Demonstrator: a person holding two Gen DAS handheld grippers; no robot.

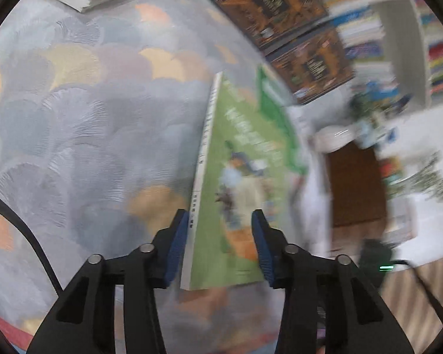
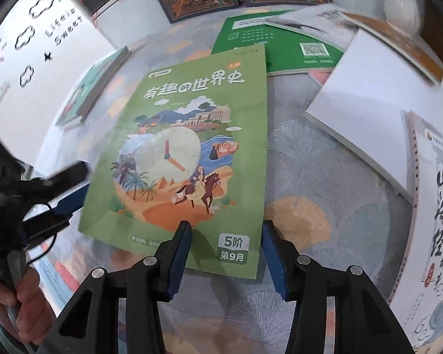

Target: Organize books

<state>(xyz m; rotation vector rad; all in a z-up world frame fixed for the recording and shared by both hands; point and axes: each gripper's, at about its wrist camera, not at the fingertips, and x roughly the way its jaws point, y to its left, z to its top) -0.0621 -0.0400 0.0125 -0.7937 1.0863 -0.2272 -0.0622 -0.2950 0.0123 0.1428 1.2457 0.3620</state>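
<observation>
My left gripper (image 1: 220, 244) pinches the light-green book (image 2: 189, 153) at its left edge; my right gripper (image 2: 226, 246) straddles the near edge, apart. That thin hold may slip, dropping it onto the dark-green book (image 2: 283, 44).

I am looking at my left tongs (image 1: 220, 221): matte black angular arms with triangular cut-outs, each carrying two round silver screw heads, and blue ribbed pads (image 1: 177, 246) lining the inner faces. A black cable (image 1: 29, 230) is curving along the left edge. My right tongs (image 2: 226, 233) are showing the same black arms, silver screws and blue pads. At the near left, a hand (image 2: 17, 306) is wrapping a grey handle, thin black wires looping above it.
</observation>
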